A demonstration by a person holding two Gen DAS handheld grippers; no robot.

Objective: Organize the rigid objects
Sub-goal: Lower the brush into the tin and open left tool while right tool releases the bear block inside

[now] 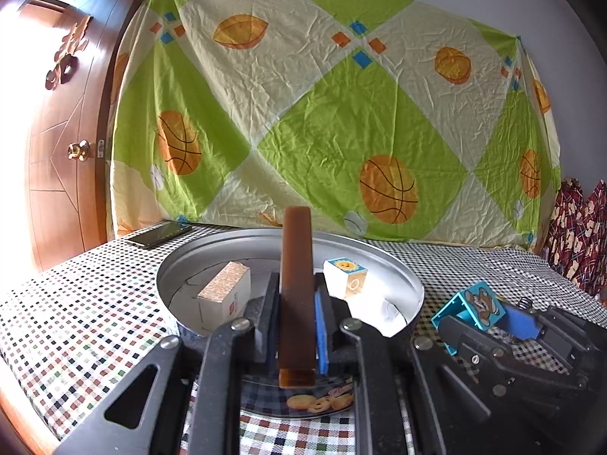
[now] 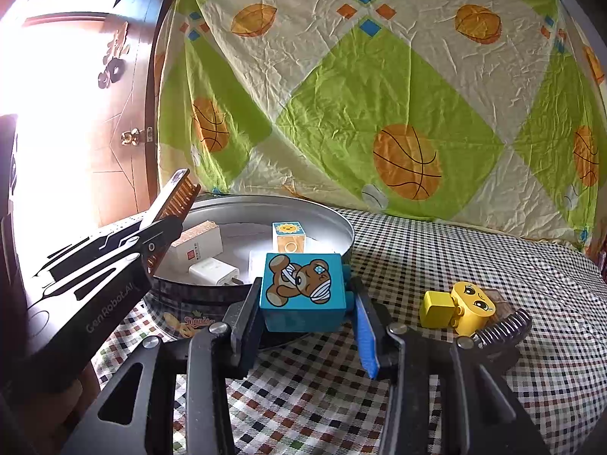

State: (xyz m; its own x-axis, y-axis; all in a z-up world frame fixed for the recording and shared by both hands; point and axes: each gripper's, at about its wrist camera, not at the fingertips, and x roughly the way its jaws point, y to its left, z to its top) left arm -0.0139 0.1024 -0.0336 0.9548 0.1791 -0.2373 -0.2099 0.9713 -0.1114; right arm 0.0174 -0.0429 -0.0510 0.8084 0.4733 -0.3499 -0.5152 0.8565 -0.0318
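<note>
My left gripper (image 1: pixel 296 284) is shut on a brown comb (image 1: pixel 296 288), which stands tilted up over the near left side of a round metal tin (image 1: pixel 379 261). In the right wrist view the comb (image 2: pixel 178 193) shows its teeth above the tin's left rim (image 2: pixel 334 223), with the left gripper (image 2: pixel 167 229) below it. My right gripper (image 2: pixel 305 284) is shut on a blue bear block (image 2: pixel 303 288), held just in front of the tin's near right side. The block (image 1: pixel 480 305) is also in the left wrist view.
Inside the tin lie a cork-topped white box (image 1: pixel 224 292), a sun cube (image 2: pixel 288 237) and a white charger (image 2: pixel 212 271). On the checked cloth to the right are a yellow face block (image 2: pixel 470 307), a yellow cube (image 2: pixel 436 309) and a black clip (image 2: pixel 500 330). A phone (image 1: pixel 159 235) lies far left.
</note>
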